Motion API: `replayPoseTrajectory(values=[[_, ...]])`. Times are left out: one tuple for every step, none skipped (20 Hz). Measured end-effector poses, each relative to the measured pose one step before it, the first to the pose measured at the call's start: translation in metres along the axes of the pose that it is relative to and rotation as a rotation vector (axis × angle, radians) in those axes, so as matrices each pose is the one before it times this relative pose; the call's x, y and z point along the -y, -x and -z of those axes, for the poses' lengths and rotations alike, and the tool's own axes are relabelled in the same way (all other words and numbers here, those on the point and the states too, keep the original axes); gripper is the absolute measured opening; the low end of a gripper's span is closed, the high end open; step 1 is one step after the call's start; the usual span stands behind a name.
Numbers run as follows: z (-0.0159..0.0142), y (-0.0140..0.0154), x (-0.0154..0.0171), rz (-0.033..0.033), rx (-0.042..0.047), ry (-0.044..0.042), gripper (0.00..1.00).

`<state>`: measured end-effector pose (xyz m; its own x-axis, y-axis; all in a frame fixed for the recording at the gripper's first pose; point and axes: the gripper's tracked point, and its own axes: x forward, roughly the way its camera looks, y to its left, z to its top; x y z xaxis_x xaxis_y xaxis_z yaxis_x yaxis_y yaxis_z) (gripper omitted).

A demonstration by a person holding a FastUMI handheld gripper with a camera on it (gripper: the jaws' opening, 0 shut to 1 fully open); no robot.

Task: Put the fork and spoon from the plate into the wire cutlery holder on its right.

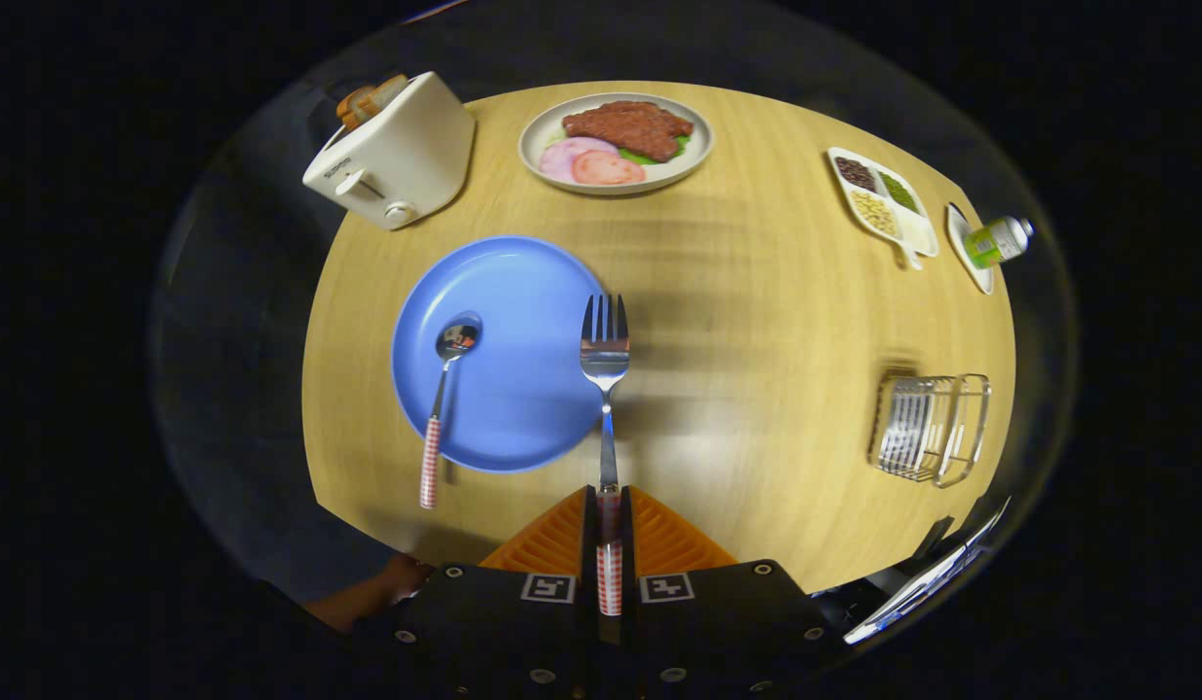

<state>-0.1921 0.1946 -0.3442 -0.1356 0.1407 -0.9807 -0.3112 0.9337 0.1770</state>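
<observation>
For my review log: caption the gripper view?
Gripper shut on fork handle; spoon on blue plate.

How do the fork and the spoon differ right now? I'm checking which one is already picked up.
The fork is clamped by its handle between the gripper fingers, its tines pointing ahead over the blue plate edge; the spoon is ungripped, its bowl on the plate and its handle hanging over the rim. The fork lies straight along the fingers; the spoon slants. Both have red-checked handles.

The gripper (609, 530) pinches the fork (604, 362) by its handle. Bare table (757, 321) lies wide open between the blue plate (509, 389) and the wire cutlery holder (930, 428). Nothing stands between them.
</observation>
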Motion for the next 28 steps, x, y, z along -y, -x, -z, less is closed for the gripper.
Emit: replayPoseTrajectory(values=[[0.00351, 0.00898, 0.01977, 0.01583, 0.00341, -0.0188, 0.1], [0.00283, 0.00776, 0.02035, 0.01577, 0.00349, -0.01953, 0.1], [0.00151, 0.0078, 0.0215, 0.0175, 0.00508, -0.01752, 0.1], [0.00039, 0.00679, 0.0223, 0.01904, 0.00525, -0.01888, 0.1], [0.00101, 0.0061, 0.02136, 0.01874, 0.00222, -0.01939, 0.1], [0.00054, 0.00533, 0.01952, 0.012, 0.00129, -0.01647, 0.1], [0.00021, 0.00289, 0.01731, 0.01213, 0.0035, -0.01695, 0.1], [0.00099, 0.003, 0.01816, 0.0106, -0.00569, -0.01514, 0.1], [0.00099, 0.00161, 0.01522, 0.00657, -0.00613, -0.01129, 0.1], [0.00088, 0.0011, 0.01225, 0.00298, -0.00794, -0.00563, 0.1], [0.00295, 0.00094, 0.01233, 0.00298, -0.01388, 0.00054, 0.1], [0.00137, -0.00107, 0.01089, 0.00341, -0.00998, 0.00101, 0.1], [0.00099, -0.00217, 0.00767, 0.00223, -0.01153, 0.002, 0.1], [0.00095, -0.0023, 0.00827, 0.00075, -0.01413, -0.00109, 0.1], [0.00185, -0.00361, 0.00389, -0.00375, -0.01798, 0.0023, 0.1], [0.00323, -0.00323, 0.00351, -0.00554, -0.02577, 0.00678, 0.1], [0.00405, -0.00205, 0.00166, -0.00872, -0.02552, 0.01321, 0.1], [0.0023, -0.00272, 0.00199, -0.00891, -0.02357, 0.01687, 0.1], [0.00257, -0.00299, 0.00226, -0.00536, -0.02193, 0.01768, 0.1], [0.00079, -0.00186, 0.0023, -0.00188, -0.0204, 0.01523, 0.1], [-0.00064, -0.00231, 0.00095, -0.00271, -0.01704, 0.01208, 0.1], [-0.00147, -0.0023, -0.00031, -0.00837, -0.02044, 0.01, 0.1], [0.00016, -0.00142, 0.00056, -0.0058, -0.02194, 0.0075, 0.1], [-0.00084, -0.0018, 0.00155, -0.0001, -0.02465, 0.01004, 0.1], [-0.00273, -0.00204, 0.00141, 0.00509, -0.02157, 0.0104, 0.1], [-0.00111, -0.00099, 0.0023, 0.00478, -0.02284, 0.01158, 0.1], [-0.00224, -0.00033, 0.00194, -0.00404, -0.02462, 0.00774, 0.1], [-0.00166, -0.00093, -0.00166, -0.00811, -0.02327, -0.00485, 0.1]])
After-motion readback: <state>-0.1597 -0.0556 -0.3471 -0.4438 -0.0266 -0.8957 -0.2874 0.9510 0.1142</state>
